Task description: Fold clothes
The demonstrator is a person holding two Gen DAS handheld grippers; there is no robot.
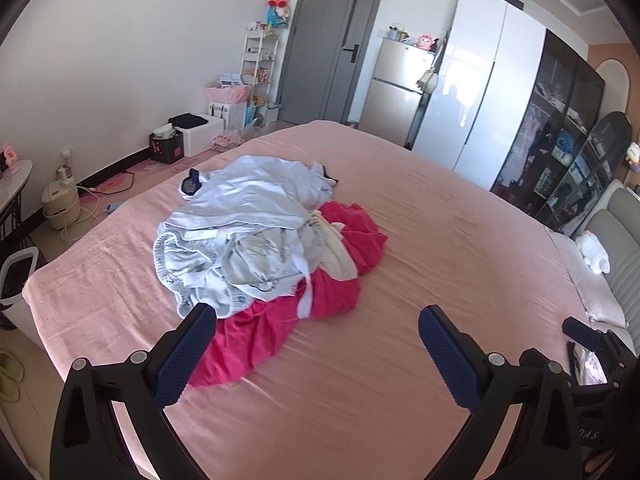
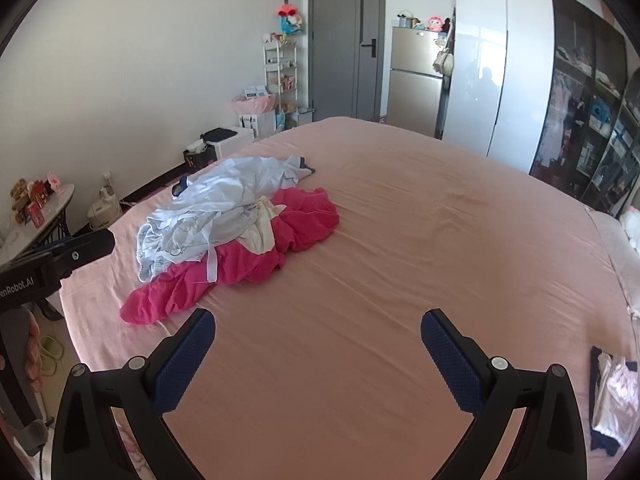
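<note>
A heap of clothes lies on the pink bed (image 1: pixel 440 240) (image 2: pixel 400 240). On top is a pale blue garment (image 1: pixel 248 204) (image 2: pixel 236 188). A cream piece (image 1: pixel 338 256) (image 2: pixel 264 232) and a crumpled magenta garment (image 1: pixel 340 280) (image 2: pixel 304 220) lie under and beside it. My left gripper (image 1: pixel 316 320) hovers open just short of the heap's near edge, nothing between its fingers. My right gripper (image 2: pixel 318 324) is open over bare sheet, to the right of the heap. The left gripper's body (image 2: pixel 60 260) shows at the left edge of the right wrist view.
A folded light garment with dark trim (image 2: pixel 612 396) lies on the bed at the near right. A pillow (image 1: pixel 592 280) and white plush toy (image 1: pixel 596 252) sit by the headboard. Wardrobes (image 1: pixel 480 92), a fridge (image 1: pixel 396 92), a grey door (image 1: pixel 332 44) and boxes line the far walls.
</note>
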